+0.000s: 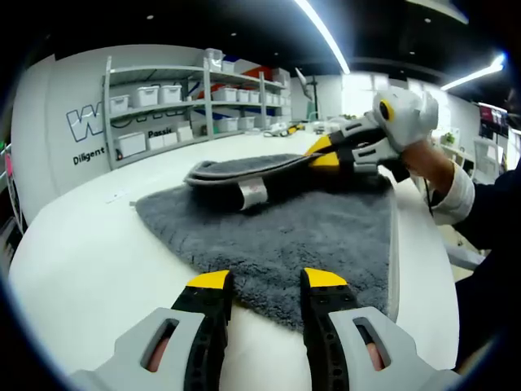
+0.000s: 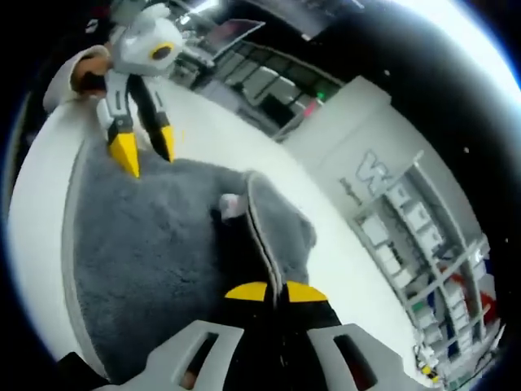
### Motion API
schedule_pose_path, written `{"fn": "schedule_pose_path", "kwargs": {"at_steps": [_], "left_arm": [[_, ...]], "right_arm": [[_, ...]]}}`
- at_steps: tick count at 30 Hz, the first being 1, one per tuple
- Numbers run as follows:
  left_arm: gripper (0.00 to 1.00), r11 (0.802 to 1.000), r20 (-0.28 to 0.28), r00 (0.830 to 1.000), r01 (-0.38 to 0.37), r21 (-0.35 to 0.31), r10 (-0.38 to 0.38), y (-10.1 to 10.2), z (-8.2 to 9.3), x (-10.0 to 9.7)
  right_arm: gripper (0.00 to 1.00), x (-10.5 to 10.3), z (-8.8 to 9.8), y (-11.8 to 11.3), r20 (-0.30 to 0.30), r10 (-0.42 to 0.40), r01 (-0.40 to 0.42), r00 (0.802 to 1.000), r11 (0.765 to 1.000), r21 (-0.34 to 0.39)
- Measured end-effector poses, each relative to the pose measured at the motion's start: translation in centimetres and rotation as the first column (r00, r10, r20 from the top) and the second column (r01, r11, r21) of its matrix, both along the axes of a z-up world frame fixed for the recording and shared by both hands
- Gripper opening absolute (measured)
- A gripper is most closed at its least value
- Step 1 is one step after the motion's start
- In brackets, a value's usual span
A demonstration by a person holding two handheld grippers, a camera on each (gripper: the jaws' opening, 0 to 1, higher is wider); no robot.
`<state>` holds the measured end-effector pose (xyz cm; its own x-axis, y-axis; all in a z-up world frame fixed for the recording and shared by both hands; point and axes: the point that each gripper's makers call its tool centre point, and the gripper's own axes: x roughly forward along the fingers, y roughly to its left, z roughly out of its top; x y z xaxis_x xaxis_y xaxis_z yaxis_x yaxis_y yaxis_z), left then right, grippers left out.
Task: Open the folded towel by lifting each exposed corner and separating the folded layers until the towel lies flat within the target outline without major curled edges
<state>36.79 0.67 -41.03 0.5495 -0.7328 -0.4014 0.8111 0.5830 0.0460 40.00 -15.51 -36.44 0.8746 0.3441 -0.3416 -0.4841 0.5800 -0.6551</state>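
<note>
Left gripper (image 1: pixel 266 283): jaws apart, hovering at near edge of grey towel (image 1: pixel 285 228). Towel: on white bench (image 1: pixel 89 244), far layer folded over and lifted. Right gripper (image 2: pixel 275 292): jaws pinched on raised towel edge. Storage shelves (image 1: pixel 187 102): along far wall.

A wide white tabletop (image 1: pixel 89 244) spreads ahead of the left gripper's jaws and runs off to their left. Beyond it, up and to the left of those jaws, stands a grey metal shelving rack (image 1: pixel 195 102) loaded with white plastic storage bins (image 1: pixel 147 95). Behind the rack is a pale wall bearing large blue lettering (image 1: pixel 85 122). Long bright ceiling light strips (image 1: pixel 321 34) run overhead. In the right gripper view the same rack (image 2: pixel 423 261) sits to the right of the jaws, with the lettered wall (image 2: pixel 366 179) above it.
</note>
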Motion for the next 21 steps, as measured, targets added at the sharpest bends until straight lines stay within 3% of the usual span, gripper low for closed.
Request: {"fn": "schedule_pose_path", "kwargs": {"at_steps": [7, 11, 13, 21], "left_arm": [[0.33, 1.000, -0.006, 1.000, -0.006, -0.003, 0.005, 0.0, 0.0, 0.0], [0.33, 1.000, -0.010, 1.000, -0.005, -0.004, 0.005, 0.0, 0.0, 0.0], [0.33, 1.000, -0.011, 1.000, -0.005, -0.004, 0.005, 0.0, 0.0, 0.0], [0.33, 1.000, -0.026, 1.000, 0.003, 0.001, -0.003, -0.1, 0.1, -0.1]], "right_arm": [[0.00, 0.9, 1.1, -1.7, 0.011, -0.083, 0.081, 0.997, 0.988, 0.133], [0.00, 1.3, 1.5, -2.9, -0.009, -0.132, 0.131, 0.991, 0.964, 0.230], [0.00, 1.8, 2.2, -4.1, 0.014, -0.181, 0.171, 0.983, 0.950, 0.260], [0.00, 2.8, 2.6, -5.8, 0.021, -0.224, 0.209, 0.974, 0.938, 0.276]]}}
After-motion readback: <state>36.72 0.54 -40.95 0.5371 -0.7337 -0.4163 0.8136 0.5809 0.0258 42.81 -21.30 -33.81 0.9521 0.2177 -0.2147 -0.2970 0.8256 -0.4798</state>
